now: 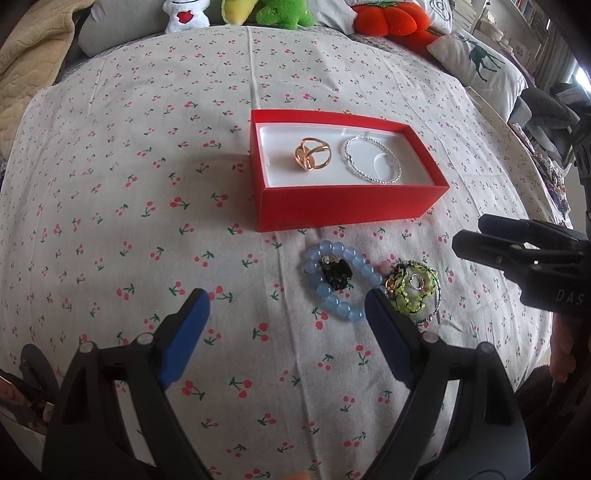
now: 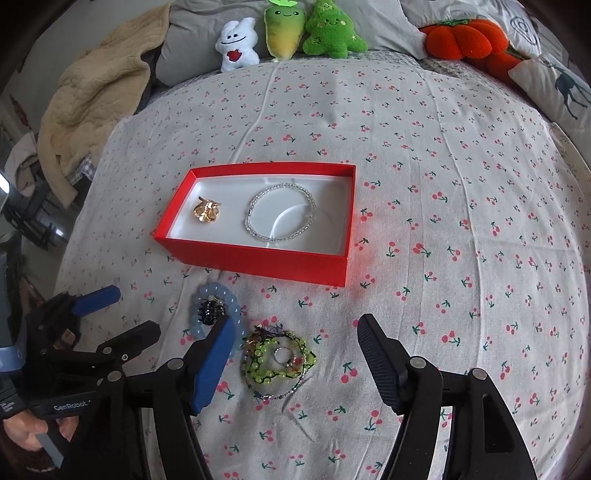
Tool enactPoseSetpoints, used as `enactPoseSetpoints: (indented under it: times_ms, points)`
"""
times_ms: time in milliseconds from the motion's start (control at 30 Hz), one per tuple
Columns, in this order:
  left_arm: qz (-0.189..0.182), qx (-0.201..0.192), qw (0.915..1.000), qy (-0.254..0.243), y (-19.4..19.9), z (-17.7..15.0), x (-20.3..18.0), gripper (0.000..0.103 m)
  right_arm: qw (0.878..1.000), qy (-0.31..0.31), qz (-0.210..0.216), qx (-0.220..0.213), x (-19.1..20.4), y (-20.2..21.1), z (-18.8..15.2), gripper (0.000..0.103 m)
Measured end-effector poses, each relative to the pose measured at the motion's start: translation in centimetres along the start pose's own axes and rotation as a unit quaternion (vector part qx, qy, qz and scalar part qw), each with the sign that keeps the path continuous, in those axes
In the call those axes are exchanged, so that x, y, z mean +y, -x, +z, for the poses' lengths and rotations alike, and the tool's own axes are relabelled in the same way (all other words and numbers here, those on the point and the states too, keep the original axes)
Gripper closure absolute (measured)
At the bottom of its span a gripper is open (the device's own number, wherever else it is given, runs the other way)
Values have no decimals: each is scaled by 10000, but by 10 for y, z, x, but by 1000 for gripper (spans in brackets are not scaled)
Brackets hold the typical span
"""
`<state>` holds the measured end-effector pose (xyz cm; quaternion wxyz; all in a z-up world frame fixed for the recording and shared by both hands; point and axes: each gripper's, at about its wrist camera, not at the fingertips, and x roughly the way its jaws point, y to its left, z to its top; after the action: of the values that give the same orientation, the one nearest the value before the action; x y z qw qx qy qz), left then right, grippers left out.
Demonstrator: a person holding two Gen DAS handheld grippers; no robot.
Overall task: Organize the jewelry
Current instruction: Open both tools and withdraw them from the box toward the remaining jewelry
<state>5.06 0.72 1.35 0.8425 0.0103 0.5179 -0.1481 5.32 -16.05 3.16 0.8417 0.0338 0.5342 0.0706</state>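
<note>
Over the cherry-print bedspread (image 2: 443, 155), both tools tilt steeply down from the near edge, a person's hand (image 2: 26, 432) wrapped round the handle of the left one. The left gripper (image 1: 284, 314) stands wide open with nothing between its blue pads, its right-side finger (image 1: 388, 343) just beside the loose pile. The right gripper (image 2: 295, 354) is also spread wide and grips nothing; it straddles the yellow-green beaded bracelet (image 2: 277, 360), though I cannot tell whether its pads touch it.

That bracelet lies tangled with a small silver ring (image 2: 283, 355) and a thin dark chain. Just beside it is a pale blue bead bracelet (image 1: 338, 280) with a black trinket (image 1: 336, 273) inside its loop.

Further off sits the red box (image 2: 258, 264), open, white-lined. Inside, a gold ornament (image 2: 207, 211) lies at the left and a clear crystal bracelet (image 2: 282, 212) beside it, apart.

Beyond, plush toys (image 2: 288, 33) line the pillows.
</note>
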Motion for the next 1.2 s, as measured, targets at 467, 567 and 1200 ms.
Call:
enactPoseSetpoints:
  times_ms: [467, 567, 1200]
  points:
    - [-136, 200, 9997, 92, -9, 3, 2, 17, 9997, -84, -105, 196, -7, -7, -5, 28]
    - [-371, 281, 9986, 250, -11, 4, 7, 17, 9995, -132, -141, 269, -9, -10, -6, 28]
    - [-563, 771, 9942, 494, -56, 11, -11, 60, 9947, -682, 16, 767, -25, -33, -13, 30]
